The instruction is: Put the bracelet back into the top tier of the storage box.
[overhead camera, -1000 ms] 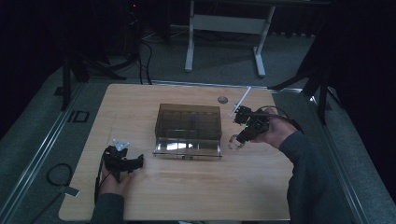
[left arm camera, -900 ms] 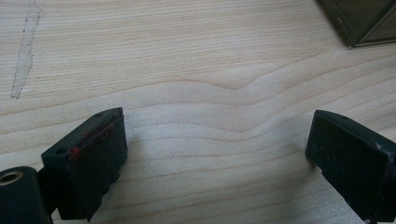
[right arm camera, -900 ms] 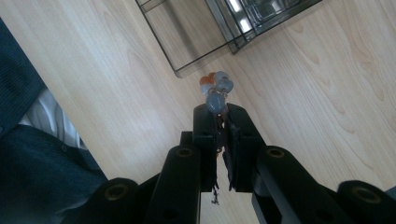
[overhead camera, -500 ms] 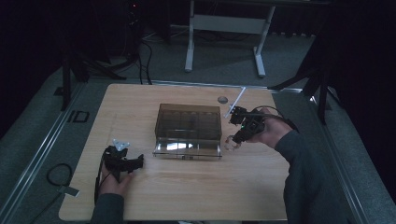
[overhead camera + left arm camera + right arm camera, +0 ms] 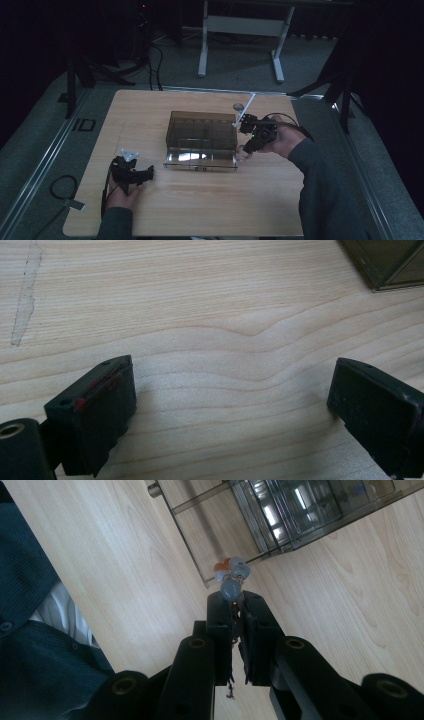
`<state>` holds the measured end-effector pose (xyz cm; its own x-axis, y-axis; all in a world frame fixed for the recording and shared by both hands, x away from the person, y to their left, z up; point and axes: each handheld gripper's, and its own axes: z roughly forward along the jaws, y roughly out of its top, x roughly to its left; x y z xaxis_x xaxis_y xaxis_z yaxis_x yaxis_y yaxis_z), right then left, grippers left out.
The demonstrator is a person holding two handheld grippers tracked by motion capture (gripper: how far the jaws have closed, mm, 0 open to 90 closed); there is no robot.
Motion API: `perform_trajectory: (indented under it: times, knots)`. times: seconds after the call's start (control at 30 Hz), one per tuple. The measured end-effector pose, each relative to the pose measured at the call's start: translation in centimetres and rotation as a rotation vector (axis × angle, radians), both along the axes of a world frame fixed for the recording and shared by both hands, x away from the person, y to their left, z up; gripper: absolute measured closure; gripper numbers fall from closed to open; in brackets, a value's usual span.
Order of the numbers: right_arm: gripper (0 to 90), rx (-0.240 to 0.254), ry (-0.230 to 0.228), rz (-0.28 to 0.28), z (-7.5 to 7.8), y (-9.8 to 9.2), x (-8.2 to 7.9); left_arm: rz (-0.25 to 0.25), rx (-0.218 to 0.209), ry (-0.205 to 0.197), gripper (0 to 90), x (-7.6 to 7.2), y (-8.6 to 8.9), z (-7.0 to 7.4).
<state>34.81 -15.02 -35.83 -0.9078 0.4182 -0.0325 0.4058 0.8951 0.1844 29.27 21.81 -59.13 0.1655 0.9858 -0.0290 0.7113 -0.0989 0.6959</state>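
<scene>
The right hand-held gripper (image 5: 234,611) pinches a beaded trinket (image 5: 230,577) beside the clear box (image 5: 202,137). The left hand-held gripper (image 5: 230,405) sits wide apart on the surface (image 5: 200,300).

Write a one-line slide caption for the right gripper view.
Right gripper shut on a beaded trinket, held above the wooden table beside a smoky compartment box.

One table (image 5: 200,210) carries one smoky clear compartment box (image 5: 202,137), one small round object (image 5: 238,106) and one white stick (image 5: 246,108). Two tongs (image 5: 142,175) (image 5: 246,150) work here; one beaded trinket (image 5: 231,577) sits pinched.
</scene>
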Motion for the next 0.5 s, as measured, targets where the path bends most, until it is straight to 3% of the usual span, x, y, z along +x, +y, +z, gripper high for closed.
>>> perform_trajectory:
  times: [0.5]
  knots:
    - [83.5, 0.004, 0.0, 0.025, -0.1, 1.4, 0.0, 0.0, 0.0, 0.0, 5.6, 0.0, 0.0, 0.0]
